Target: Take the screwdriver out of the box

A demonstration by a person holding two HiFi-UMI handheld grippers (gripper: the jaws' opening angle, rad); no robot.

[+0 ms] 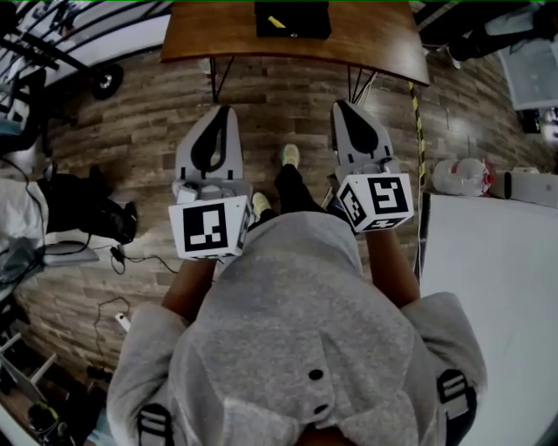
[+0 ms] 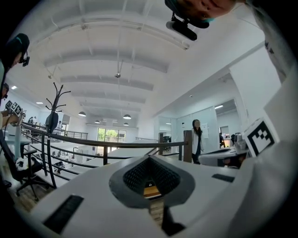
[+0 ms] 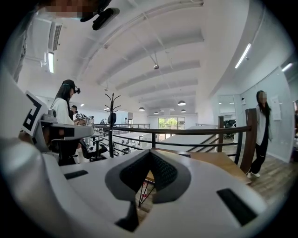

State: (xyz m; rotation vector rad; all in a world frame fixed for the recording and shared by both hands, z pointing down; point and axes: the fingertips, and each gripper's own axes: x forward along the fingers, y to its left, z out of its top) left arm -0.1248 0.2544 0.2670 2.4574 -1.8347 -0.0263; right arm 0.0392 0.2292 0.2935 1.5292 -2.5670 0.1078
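Observation:
A black box (image 1: 292, 19) lies on the wooden table (image 1: 218, 35) at the top of the head view, with a yellow-handled screwdriver (image 1: 276, 22) showing inside it. Both grippers hover side by side over the floor, short of the table's near edge. My left gripper (image 1: 222, 109) has its jaws together with nothing between them; in the left gripper view its tips (image 2: 150, 157) meet. My right gripper (image 1: 340, 104) is likewise shut and empty, and its tips (image 3: 150, 152) meet in front of the table's top (image 3: 219, 160).
A white panel (image 1: 488, 279) fills the right side, with a white bag (image 1: 462, 177) beyond it. A black bag (image 1: 87, 213) and cables lie on the wood floor at left. A railing (image 3: 186, 131) and a standing person (image 3: 260, 130) are beyond the table.

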